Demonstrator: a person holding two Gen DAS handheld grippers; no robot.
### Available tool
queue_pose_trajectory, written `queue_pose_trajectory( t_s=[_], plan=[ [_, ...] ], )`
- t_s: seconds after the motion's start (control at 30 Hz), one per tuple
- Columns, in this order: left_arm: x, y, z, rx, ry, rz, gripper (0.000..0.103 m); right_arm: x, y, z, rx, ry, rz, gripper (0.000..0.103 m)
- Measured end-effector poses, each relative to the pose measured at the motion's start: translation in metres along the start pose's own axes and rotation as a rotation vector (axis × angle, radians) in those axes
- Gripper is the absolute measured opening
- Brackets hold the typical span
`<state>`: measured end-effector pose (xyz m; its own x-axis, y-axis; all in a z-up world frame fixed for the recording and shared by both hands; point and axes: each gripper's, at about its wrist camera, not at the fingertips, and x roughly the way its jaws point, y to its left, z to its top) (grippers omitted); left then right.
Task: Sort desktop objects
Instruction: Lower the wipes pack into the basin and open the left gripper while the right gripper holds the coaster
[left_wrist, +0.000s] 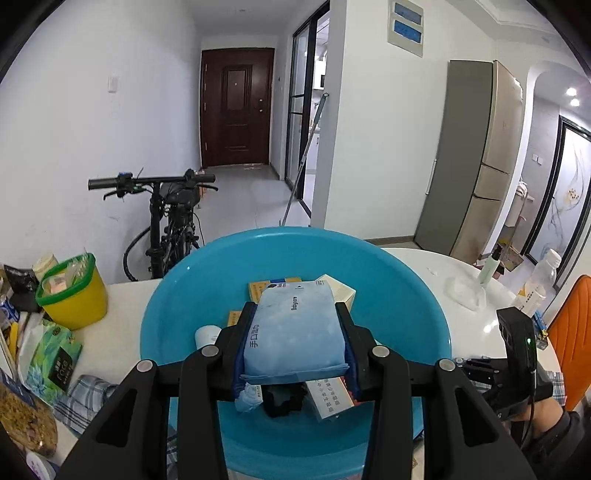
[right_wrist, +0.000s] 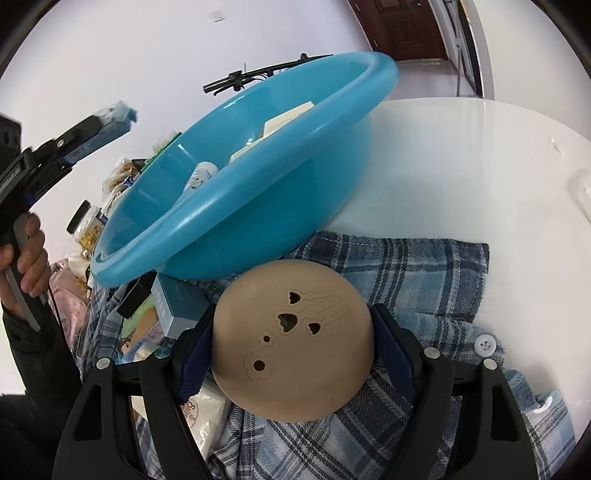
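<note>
Left wrist view: the left hand-held gripper (left_wrist: 295, 325) is clamped on a blue wipes pack (left_wrist: 295, 328), held over the blue basin (left_wrist: 424, 317), which already holds boxes. Right wrist view: the right hand-held gripper (right_wrist: 291, 332) grips a tan perforated dome (right_wrist: 291, 339) (over the plaid shirt (right_wrist: 406, 266)); clutter remains at the counter's left edge.

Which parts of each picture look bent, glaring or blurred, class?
Left wrist view: fisheye bows the refrigerator and walls; ceiling lights glare at right; the wet-wipes pack stays sharp. Right wrist view: the blue basin looks tilted and stretched; the white table shows glare.
</note>
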<state>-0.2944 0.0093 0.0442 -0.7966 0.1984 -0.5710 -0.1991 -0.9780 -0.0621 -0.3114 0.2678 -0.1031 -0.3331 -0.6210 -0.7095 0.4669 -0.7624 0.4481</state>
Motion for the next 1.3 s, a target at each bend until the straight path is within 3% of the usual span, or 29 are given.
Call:
queue_pose_trajectory(
  t_s=[0.13, 0.27, 0.47, 0.6, 0.77, 0.93, 1.07, 1.17, 1.3],
  plan=[
    [-0.009, 0.002, 0.003, 0.006, -0.020, 0.003, 0.043, -0.014, 0.001, 0.000, 0.000, 0.003, -0.114, 0.077],
    [-0.011, 0.005, 0.004, -0.003, -0.017, -0.011, 0.043, -0.047, 0.008, 0.003, 0.001, -0.056, -0.187, 0.077],
    [-0.014, 0.008, 0.005, -0.010, -0.023, -0.012, 0.043, -0.106, 0.056, 0.039, -0.094, -0.219, -0.216, 0.077],
    [-0.014, 0.016, 0.005, -0.021, -0.020, -0.001, 0.043, -0.124, 0.096, 0.076, -0.181, -0.303, -0.220, 0.077],
    [-0.012, 0.026, 0.005, -0.029, -0.013, 0.007, 0.043, -0.113, 0.137, 0.109, -0.274, -0.342, -0.237, 0.077],
    [-0.019, 0.036, 0.006, -0.044, -0.034, 0.011, 0.043, -0.095, 0.170, 0.118, -0.354, -0.368, -0.263, 0.078],
    [-0.021, 0.035, 0.006, -0.027, -0.051, 0.015, 0.043, -0.066, 0.161, 0.121, -0.343, -0.335, -0.293, 0.078],
    [-0.015, 0.031, 0.003, -0.008, -0.037, 0.005, 0.043, -0.050, 0.145, 0.118, -0.306, -0.327, -0.270, 0.078],
    [-0.005, 0.027, 0.000, 0.003, -0.016, 0.017, 0.043, -0.050, 0.136, 0.117, -0.284, -0.328, -0.295, 0.078]
  ],
)
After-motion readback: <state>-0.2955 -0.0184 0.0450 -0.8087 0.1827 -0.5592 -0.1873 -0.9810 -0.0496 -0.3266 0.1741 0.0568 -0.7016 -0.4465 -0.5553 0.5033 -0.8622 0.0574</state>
